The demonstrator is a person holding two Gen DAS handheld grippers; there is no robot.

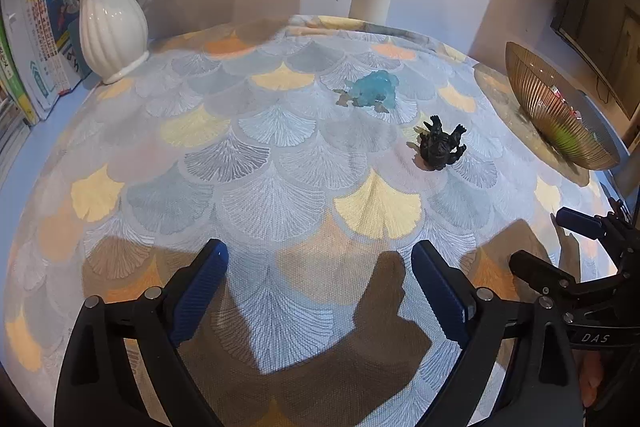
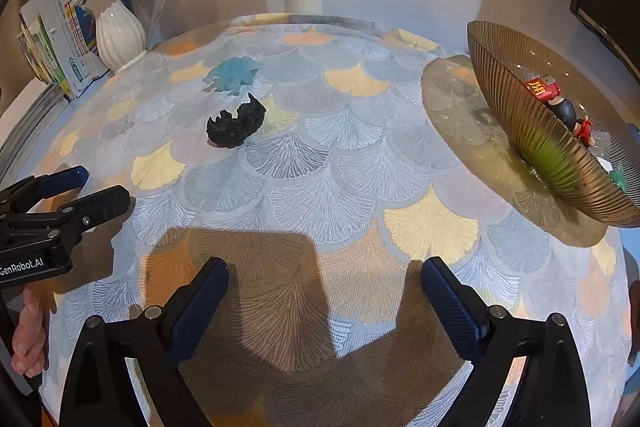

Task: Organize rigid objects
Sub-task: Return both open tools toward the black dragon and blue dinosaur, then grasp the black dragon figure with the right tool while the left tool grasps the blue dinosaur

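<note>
The black figurine point(image 1: 440, 145) lies well beyond both spread, empty grippers point(image 1: 320, 291) point(image 2: 324, 299) (blue one point(image 1: 376, 89) farther).

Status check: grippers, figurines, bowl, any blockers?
Left gripper and right gripper open, empty. Black figurine and blue figurine on tablecloth. Bowl holds toys. Path clear.

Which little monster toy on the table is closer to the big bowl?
The black monster toy. It sits nearer the ribbed amber bowl than the see-through blue one, which lies farther back toward the white vase.
</note>
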